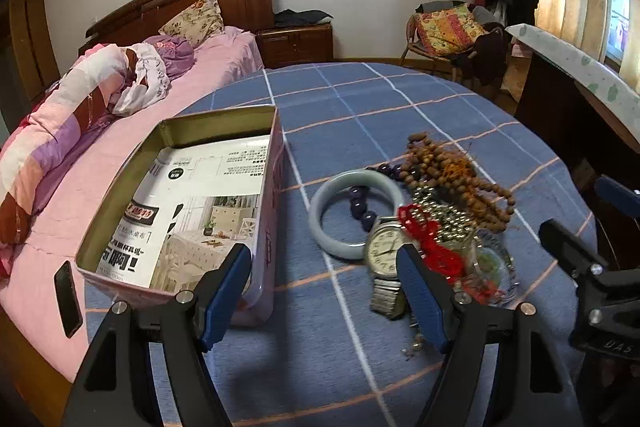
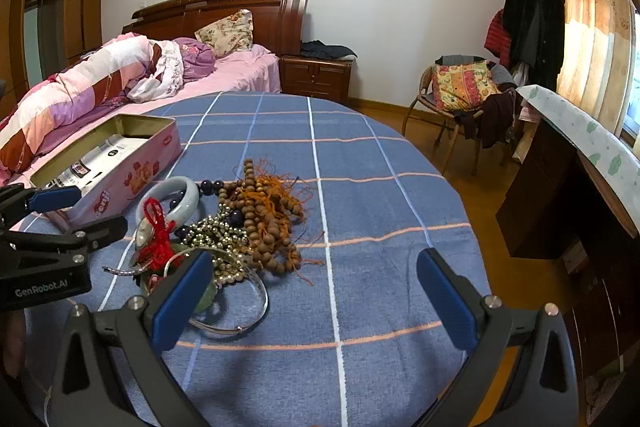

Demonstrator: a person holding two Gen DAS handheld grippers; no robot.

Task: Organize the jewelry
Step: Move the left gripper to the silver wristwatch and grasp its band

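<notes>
Lying in a heap on the blue checked counter (image 2: 380,155), the jewelry sits just right of the pink tin (image 1: 264,227): a pale jade bangle (image 1: 320,203), a wristwatch (image 1: 386,247), brown wooden beads (image 1: 444,167), a red knotted cord (image 1: 424,239) and a thin metal bangle (image 2: 256,311). The left tool (image 1: 324,291) hovers with fingers spread, empty, its right finger over the watch and its left over the tin's near corner. The right tool (image 2: 316,299) is spread and empty too, its left finger over the heap's near edge.
</notes>
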